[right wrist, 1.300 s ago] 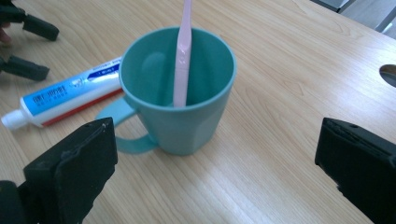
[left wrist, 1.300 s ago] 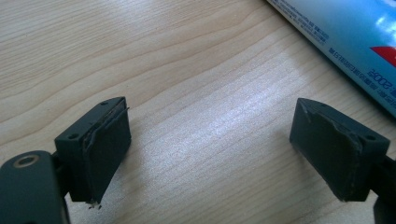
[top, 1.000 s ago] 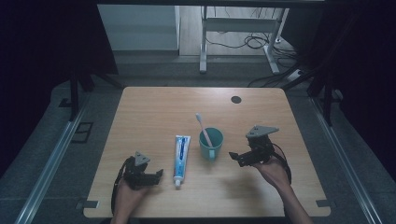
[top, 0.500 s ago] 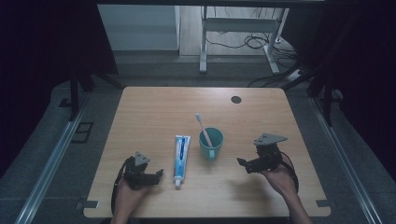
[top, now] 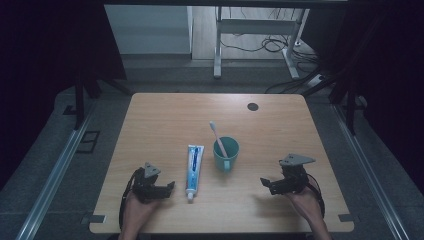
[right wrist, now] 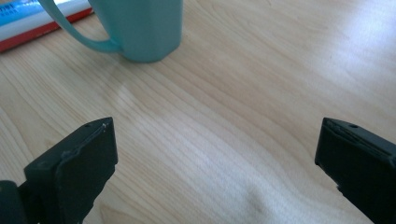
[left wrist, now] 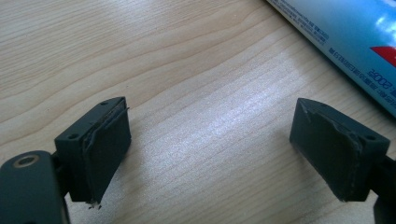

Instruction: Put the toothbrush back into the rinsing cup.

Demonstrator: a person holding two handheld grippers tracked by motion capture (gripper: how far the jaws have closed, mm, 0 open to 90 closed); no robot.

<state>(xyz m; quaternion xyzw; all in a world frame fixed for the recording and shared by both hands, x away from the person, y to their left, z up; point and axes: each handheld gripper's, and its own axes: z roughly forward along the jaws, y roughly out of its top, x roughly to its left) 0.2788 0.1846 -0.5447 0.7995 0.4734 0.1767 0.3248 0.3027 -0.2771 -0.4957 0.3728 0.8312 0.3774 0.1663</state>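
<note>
Resting low at the near edge of the worktop (top: 165, 115), both the left claw (top: 169, 187) and right claw (top: 265, 183) are spread and empty, leaving the work apparently unstarted: blue-and-white tube (top: 193, 164) flat at near centre, teal cup (top: 226, 153) just right, pink toothbrush (top: 218, 139) leaning inside.

Dim high view, dark surroundings, bright glare patches on the table (left wrist: 201, 116) in both close views, soft foreground blur
</note>
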